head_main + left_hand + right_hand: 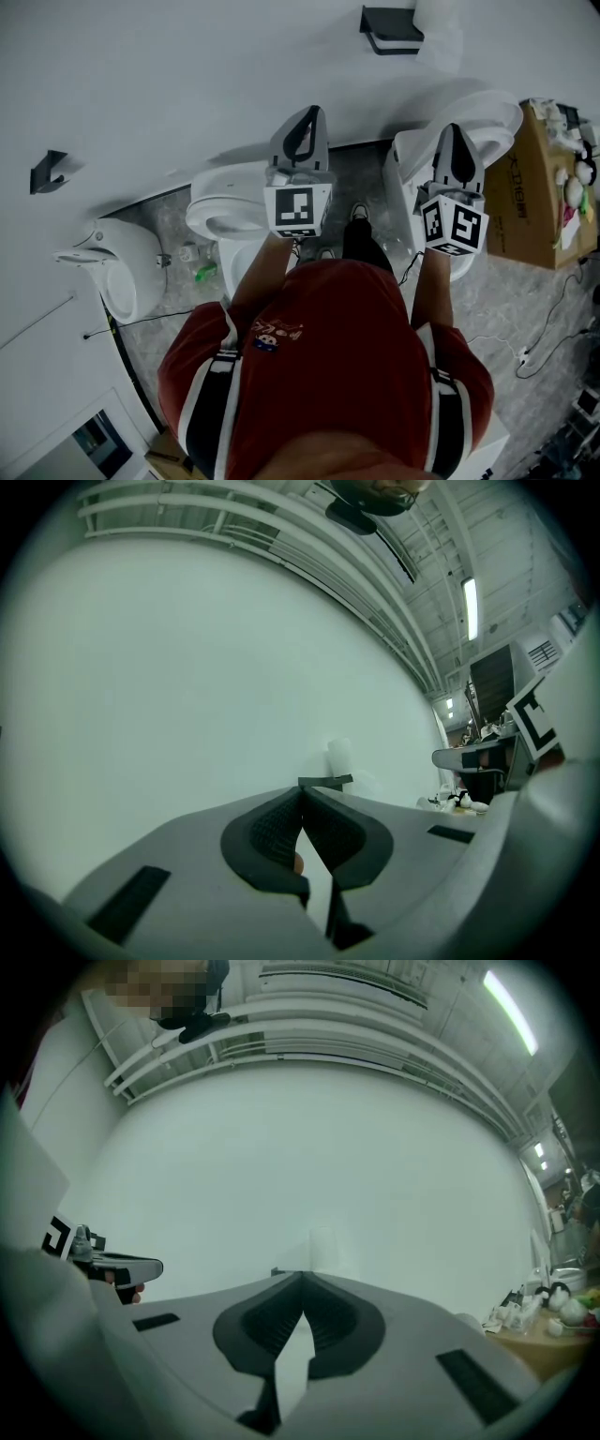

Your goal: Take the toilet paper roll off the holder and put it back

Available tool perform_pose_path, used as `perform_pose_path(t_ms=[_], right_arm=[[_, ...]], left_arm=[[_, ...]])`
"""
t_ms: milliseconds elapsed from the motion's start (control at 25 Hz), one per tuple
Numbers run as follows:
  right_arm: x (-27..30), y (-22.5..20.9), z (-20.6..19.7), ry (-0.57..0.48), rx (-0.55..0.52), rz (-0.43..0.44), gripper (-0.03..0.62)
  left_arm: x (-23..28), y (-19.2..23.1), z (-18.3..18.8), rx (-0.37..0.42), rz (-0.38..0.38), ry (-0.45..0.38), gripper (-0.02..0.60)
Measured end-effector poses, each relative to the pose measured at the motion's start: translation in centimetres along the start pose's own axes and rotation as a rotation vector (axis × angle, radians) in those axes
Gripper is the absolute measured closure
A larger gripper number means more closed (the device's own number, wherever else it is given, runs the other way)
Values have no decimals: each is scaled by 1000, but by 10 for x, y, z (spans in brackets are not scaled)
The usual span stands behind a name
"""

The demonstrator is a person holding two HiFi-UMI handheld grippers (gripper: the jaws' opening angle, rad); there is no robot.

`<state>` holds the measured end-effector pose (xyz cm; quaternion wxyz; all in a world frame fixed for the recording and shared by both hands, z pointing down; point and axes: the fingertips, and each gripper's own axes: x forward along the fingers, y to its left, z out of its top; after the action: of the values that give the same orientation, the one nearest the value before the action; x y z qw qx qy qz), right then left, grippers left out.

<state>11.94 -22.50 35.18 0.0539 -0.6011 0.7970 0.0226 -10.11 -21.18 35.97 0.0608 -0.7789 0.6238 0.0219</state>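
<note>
A white toilet paper roll [437, 21] sits on a dark wall holder [390, 30] at the top of the head view, well beyond both grippers. My left gripper [302, 116] points at the wall with its jaws shut and nothing between them. My right gripper [454, 133] is held level beside it, also shut and empty. In the left gripper view the roll [339, 757] and holder [325, 781] stand just past the closed left gripper's tips [302, 790]. In the right gripper view the roll [322, 1244] shows pale above the closed right gripper's tips [302, 1276].
A white toilet [217, 212] stands below the left gripper and another [480, 120] under the right one. A third white fixture [118, 269] is at the left. A cardboard box [542, 192] with small items is at the right. Cables lie on the floor.
</note>
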Motion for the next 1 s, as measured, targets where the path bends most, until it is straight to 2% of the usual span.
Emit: perform_pose_path(t_ms=[360, 600, 1000], right_arm=[[1, -5, 5, -9, 0, 0, 585], [-1, 6, 7, -18, -6, 57, 585], [-5, -1, 4, -3, 5, 24, 585]], left_arm=[[2, -2, 6, 10, 1, -9, 563], [0, 0, 7, 14, 5, -9, 563], [2, -9, 3, 19, -14, 1, 563]])
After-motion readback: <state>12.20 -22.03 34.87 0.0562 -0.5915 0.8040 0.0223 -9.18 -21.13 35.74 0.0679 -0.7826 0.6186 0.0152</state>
